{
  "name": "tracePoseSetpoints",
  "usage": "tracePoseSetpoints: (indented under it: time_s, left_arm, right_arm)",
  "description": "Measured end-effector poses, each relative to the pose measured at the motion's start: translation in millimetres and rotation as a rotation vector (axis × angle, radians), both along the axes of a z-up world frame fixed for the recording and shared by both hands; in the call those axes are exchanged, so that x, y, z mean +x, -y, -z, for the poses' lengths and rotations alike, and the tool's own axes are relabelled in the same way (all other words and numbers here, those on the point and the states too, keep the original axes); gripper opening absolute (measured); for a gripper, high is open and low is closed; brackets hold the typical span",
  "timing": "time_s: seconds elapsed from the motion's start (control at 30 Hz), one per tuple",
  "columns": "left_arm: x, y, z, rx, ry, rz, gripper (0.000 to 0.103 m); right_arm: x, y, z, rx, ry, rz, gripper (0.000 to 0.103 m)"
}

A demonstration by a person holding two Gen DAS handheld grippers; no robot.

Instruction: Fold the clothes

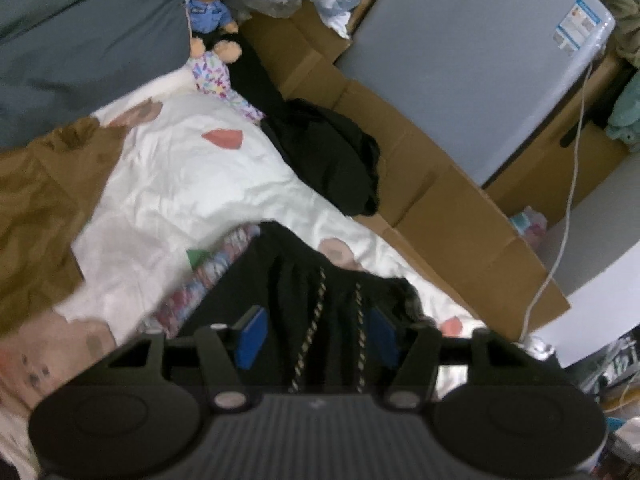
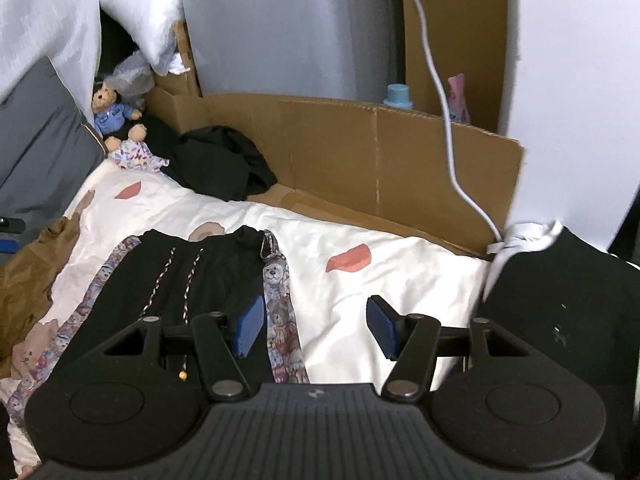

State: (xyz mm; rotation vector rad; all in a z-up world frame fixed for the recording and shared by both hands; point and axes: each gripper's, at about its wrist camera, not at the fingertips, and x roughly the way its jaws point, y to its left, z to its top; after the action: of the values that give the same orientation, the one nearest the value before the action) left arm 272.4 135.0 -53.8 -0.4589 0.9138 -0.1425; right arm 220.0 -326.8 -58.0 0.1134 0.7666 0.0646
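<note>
Black shorts [image 2: 200,276] with bear-print side stripes and braided drawstrings lie flat on the white bed cover [image 2: 384,276]. In the left wrist view my left gripper [image 1: 318,334] is open, its blue pads on either side of the shorts' waistband [image 1: 320,280] and drawstrings. In the right wrist view my right gripper [image 2: 316,330] is open just above the cover, its left pad [image 2: 250,326] at the shorts' right bear-print stripe [image 2: 280,312], its right pad over bare cover.
A crumpled black garment [image 2: 220,168] lies at the bed's far edge against flattened cardboard [image 2: 400,160]. A brown garment [image 1: 44,216] lies to the left. A teddy bear [image 2: 114,114], a grey pillow [image 2: 36,140], a white cable [image 2: 448,120] and a dark bag [image 2: 560,300] surround the bed.
</note>
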Motion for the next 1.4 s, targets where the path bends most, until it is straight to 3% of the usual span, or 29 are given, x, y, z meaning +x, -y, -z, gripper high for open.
tracePoseSetpoints:
  time_s: [0.2,0.3,0.43,0.6,0.87,1.33,1.4]
  left_arm:
    - [-38,30,8,0.021,-0.02,0.048,0.061]
    - [-56,42,17,0.007,-0.042,0.058,0.061]
    - [-84,57,40,-0.007,-0.102,0.072,0.06]
    - [-113,68,66,-0.057,-0.171,0.069,0.06]
    - [-150,96,105,-0.054,-0.236,0.102,0.06]
    - [-183,109,165,0.042,-0.344,0.123,0.06]
    - [-185,107,172,0.039,-0.357,0.113,0.06]
  right_arm:
    - [-44,12,-1,0.005,0.012,0.047,0.062]
    - [-60,12,6,0.02,-0.013,0.038,0.053]
    - [-79,10,16,0.014,-0.03,0.029,0.053]
    - [-100,15,39,0.045,-0.081,0.042,0.053]
    - [-118,22,85,0.093,-0.153,0.061,0.053]
    - [-115,29,175,0.151,-0.301,0.08,0.052]
    - [-113,28,179,0.166,-0.31,0.068,0.046]
